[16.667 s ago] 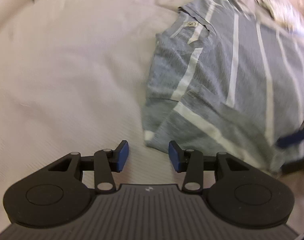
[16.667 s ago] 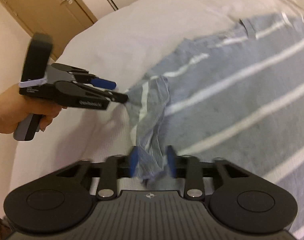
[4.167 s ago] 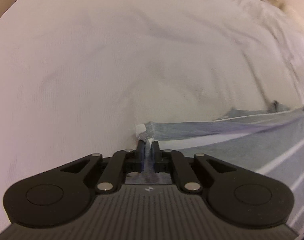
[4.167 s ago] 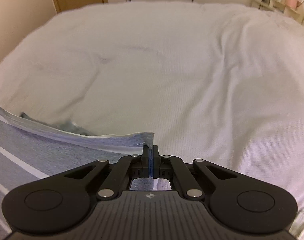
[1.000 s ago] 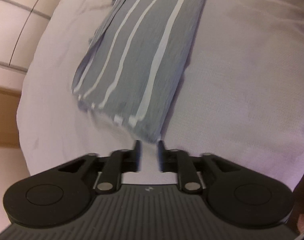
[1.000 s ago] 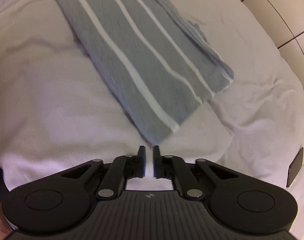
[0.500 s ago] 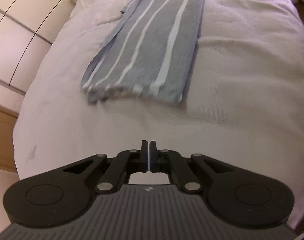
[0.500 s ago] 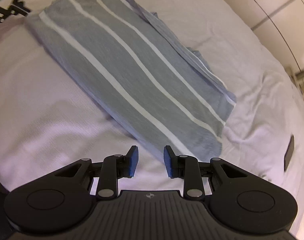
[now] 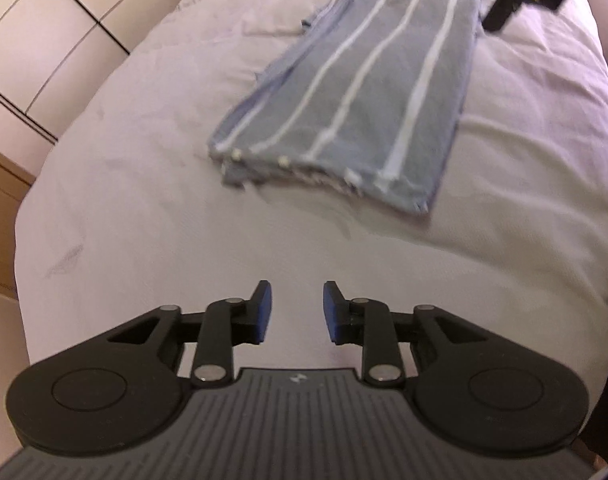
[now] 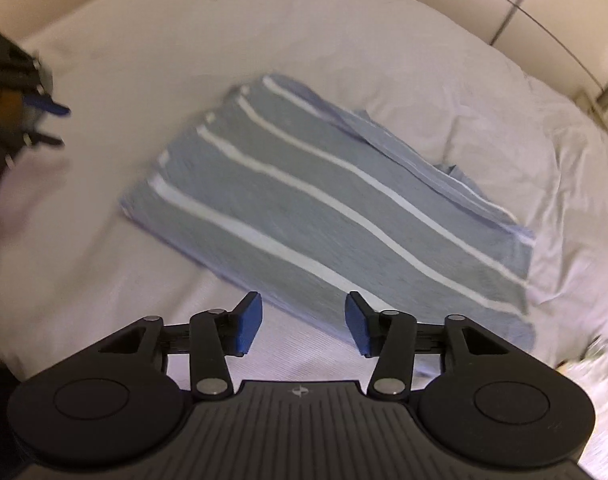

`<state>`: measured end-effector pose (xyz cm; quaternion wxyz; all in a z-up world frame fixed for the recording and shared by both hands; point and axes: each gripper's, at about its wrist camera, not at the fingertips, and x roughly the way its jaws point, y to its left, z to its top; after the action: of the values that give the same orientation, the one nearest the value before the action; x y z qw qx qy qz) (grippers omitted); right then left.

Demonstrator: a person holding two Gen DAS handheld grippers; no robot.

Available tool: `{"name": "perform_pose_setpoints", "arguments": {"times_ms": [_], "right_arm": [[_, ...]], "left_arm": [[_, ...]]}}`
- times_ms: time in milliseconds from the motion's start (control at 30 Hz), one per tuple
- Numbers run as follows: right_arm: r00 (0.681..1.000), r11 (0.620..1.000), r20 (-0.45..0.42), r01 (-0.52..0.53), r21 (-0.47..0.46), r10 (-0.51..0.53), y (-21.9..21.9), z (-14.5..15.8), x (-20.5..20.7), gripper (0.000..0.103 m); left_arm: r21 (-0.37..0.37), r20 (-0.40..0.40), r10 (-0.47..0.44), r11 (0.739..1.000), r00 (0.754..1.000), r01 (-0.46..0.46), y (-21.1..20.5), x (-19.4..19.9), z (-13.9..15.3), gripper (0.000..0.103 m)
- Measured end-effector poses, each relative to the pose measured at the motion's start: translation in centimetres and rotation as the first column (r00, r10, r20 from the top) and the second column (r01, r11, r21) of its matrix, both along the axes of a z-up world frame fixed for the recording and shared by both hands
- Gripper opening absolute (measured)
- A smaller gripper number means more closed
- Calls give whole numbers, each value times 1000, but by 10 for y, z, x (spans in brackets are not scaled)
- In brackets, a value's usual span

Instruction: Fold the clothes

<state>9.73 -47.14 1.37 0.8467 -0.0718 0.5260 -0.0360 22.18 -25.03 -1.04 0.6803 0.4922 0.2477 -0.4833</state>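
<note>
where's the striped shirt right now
The striped shirt lies folded flat on the white bed, just ahead of the open right gripper and farther out from the open left gripper.

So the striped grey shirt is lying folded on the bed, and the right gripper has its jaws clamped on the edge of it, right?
Not quite. The striped grey shirt does lie folded on the bed, but the right gripper is not clamped on it: the right wrist view shows its jaws apart, hovering at the near edge.

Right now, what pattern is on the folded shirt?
The folded shirt is grey-blue with thin white stripes running lengthwise; the right wrist view shows it best.
</note>
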Motion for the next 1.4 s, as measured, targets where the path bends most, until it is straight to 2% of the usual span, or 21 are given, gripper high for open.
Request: {"name": "perform_pose_setpoints", "arguments": {"times_ms": [167, 233, 267, 467, 633, 767, 967, 1100, 1200, 1300, 1400], "right_arm": [[996, 991, 34, 78, 110, -82, 3, 12, 5, 56], [991, 981, 36, 123, 151, -130, 1, 15, 7, 63], [987, 974, 36, 145, 172, -154, 1, 17, 8, 68], [955, 916, 27, 275, 291, -296, -2, 27, 14, 72], [901, 856, 36, 397, 331, -432, 0, 34, 15, 72], [839, 788, 32, 496, 365, -543, 3, 37, 15, 73], [779, 737, 36, 575, 355, -626, 18, 41, 19, 73], [758, 718, 27, 604, 345, -651, 30, 39, 24, 73], [758, 719, 19, 611, 332, -652, 39, 37, 31, 73], [769, 733, 11, 605, 311, -640, 48, 32, 40, 74], [815, 788, 3, 560, 257, -580, 62, 19, 54, 74]], "left_arm": [[24, 45, -89, 996, 995, 88, -15, 5, 10, 28], [34, 53, -115, 993, 992, 113, -18, 7, 14, 28], [40, 56, -127, 991, 990, 125, -19, 8, 15, 28], [57, 58, -220, 975, 974, 216, -20, 18, 21, 37], [63, 53, -317, 948, 947, 313, -21, 30, 21, 37], [60, 55, -384, 923, 922, 381, -21, 45, 20, 37], [43, 73, -441, 897, 894, 439, -18, 70, 21, 37], [36, 79, -460, 888, 884, 458, -15, 85, 18, 38], [49, 102, -514, 858, 851, 512, -14, 93, 9, 40], [74, 140, -609, 793, 781, 605, -19, 97, -10, 44], [105, 194, -700, 711, 687, 695, -28, 99, -36, 52]]}}
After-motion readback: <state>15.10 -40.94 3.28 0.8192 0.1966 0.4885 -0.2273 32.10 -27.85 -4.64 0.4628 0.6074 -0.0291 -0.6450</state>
